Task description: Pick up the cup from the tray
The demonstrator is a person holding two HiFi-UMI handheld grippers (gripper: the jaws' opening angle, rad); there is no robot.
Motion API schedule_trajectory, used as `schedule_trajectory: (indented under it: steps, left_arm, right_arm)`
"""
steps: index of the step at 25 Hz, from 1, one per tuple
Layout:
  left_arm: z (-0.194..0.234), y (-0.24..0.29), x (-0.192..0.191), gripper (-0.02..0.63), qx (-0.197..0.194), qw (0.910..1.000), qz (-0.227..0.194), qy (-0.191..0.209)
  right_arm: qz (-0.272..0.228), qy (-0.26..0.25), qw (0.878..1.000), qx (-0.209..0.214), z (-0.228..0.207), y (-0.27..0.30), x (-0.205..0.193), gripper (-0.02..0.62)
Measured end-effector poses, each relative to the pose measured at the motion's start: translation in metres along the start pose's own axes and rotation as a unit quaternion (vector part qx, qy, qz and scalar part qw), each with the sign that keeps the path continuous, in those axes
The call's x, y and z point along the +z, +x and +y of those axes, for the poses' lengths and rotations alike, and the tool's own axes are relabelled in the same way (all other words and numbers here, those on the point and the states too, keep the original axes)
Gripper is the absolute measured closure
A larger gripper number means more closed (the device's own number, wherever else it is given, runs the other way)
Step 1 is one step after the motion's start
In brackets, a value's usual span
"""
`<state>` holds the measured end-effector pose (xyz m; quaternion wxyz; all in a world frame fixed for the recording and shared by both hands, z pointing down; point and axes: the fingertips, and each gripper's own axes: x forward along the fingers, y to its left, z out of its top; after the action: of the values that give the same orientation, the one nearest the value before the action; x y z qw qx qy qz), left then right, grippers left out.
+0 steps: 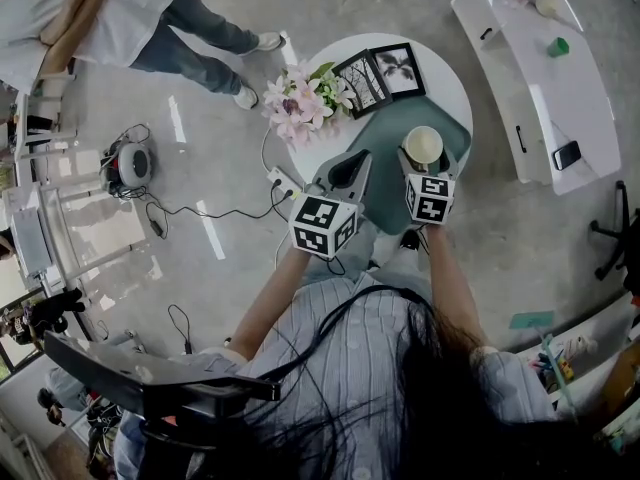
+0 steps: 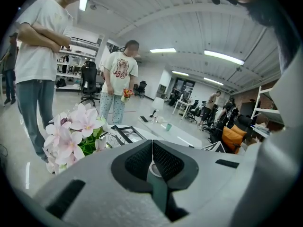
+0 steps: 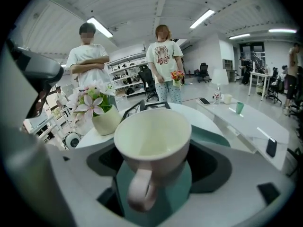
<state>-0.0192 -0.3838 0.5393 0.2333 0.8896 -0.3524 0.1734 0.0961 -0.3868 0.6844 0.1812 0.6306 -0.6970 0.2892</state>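
1. Pale cream ceramic cup [image 3: 152, 141]: plain, unpatterned, faintly pinkish on the handle.
2. Flat teal tray [image 1: 385, 133]: one solid colour.
3. Round white counter [image 1: 452, 86]: plain.
4. Left gripper [image 2: 152, 161] and right gripper [image 3: 156, 161]: light grey bodies, black pads, cross-hatched on the left one; white cubes with black square markers.
5. Pink-and-white flowers [image 1: 300, 103] with green leaves, in an off-white pot [image 3: 106, 119].
6. Two black-framed pictures [image 1: 397, 68]: black-and-white prints.
7. Glossy grey floor [image 1: 200, 168].
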Motion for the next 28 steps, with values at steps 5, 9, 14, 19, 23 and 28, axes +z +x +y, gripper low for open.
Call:
schedule_trajectory:
  steps: [5, 9, 14, 19, 23, 28]
  left_arm:
    - [-0.004, -0.003, 0.0, 0.591, 0.005, 1.0, -0.004, 0.0]
    - [-0.013, -0.005, 0.0, 0.591, 0.006, 1.0, -0.008, 0.0]
    - [-0.027, -0.007, 0.0, 0.591, 0.009, 0.9998, -0.016, 0.002]
    - [-0.047, -0.01, 0.001, 0.591, 0.017, 0.9993, -0.032, 0.001]
    - [-0.071, -0.018, -0.001, 0.591, 0.03, 0.9984, -0.049, -0.003]
    - [-0.103, -0.031, -0.01, 0.591, 0.05, 0.9961, -0.072, -0.015]
  right_arm:
    - [-0.012, 0.004, 1.0, 0.01, 0.002, -0.013, 0.01, 0.202]
    - [-0.034, 0.016, 0.999, 0.02, 0.002, -0.03, 0.028, 0.202]
    - [-0.058, 0.017, 0.998, 0.032, 0.001, -0.061, 0.051, 0.201]
    - [-0.074, 0.016, 0.996, 0.048, -0.002, -0.1, 0.063, 0.201]
    - [-0.085, 0.01, 0.994, 0.063, -0.006, -0.136, 0.068, 0.201]
    - [-0.093, -0.003, 0.992, 0.089, -0.01, -0.176, 0.064, 0.202]
